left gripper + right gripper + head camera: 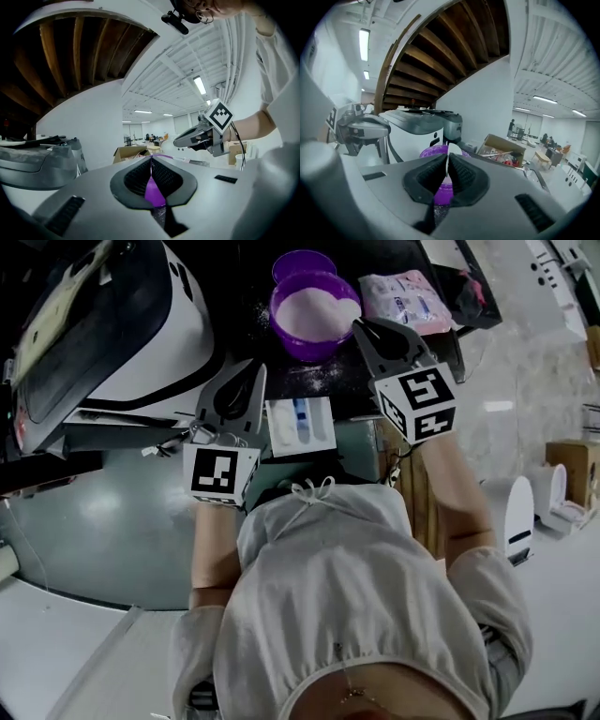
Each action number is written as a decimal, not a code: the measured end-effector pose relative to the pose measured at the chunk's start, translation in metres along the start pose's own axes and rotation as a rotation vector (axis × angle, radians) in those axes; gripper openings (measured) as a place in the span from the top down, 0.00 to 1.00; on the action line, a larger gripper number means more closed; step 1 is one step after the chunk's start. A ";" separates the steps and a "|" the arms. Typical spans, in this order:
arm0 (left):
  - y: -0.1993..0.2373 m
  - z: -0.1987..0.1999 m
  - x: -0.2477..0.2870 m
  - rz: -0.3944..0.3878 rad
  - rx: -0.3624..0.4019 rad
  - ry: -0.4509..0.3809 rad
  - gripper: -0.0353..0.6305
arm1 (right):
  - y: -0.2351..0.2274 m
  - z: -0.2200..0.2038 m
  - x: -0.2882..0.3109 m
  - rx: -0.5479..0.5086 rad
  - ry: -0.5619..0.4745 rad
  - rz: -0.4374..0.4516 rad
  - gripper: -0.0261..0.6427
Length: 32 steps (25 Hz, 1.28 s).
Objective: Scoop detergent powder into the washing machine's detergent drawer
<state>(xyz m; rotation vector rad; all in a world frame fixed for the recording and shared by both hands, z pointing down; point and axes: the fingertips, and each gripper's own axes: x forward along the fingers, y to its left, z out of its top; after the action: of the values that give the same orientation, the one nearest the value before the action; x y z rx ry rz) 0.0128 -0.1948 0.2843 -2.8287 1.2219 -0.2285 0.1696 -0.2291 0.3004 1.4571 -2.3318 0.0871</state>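
Note:
A purple bowl [314, 320] of white detergent powder stands on the black top. My right gripper [360, 327] is at the bowl's right rim, shut on the handle of a white scoop [349, 308]. In the right gripper view the scoop [453, 150] stands up between the shut jaws [447, 163], with the bowl [436, 152] just behind. The white detergent drawer [300, 425], with blue parts inside, sticks out below the top's front edge. My left gripper [251, 367] hovers just left of the drawer, shut and holding nothing [151, 161].
A purple lid [302, 262] lies behind the bowl. A large white and black appliance [141, 324] fills the top's left side. A pink packet [408, 296] lies to the right of the bowl. Cardboard boxes [574, 470] stand on the floor at right.

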 end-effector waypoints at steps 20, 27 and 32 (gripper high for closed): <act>0.023 -0.019 0.025 0.203 -0.053 0.075 0.91 | 0.016 -0.032 0.125 -0.595 0.559 0.442 0.94; 0.025 -0.024 0.027 0.198 -0.067 0.082 0.91 | 0.016 -0.041 0.148 -0.697 0.633 0.432 0.94; 0.027 -0.027 0.026 0.190 -0.073 0.082 0.91 | 0.017 -0.049 0.159 -0.701 0.672 0.441 0.94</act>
<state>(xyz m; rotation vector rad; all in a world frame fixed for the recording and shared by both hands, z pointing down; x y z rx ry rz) 0.0069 -0.2318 0.3110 -2.7631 1.5346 -0.2986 0.1078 -0.3438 0.4047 0.4587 -1.7922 -0.1019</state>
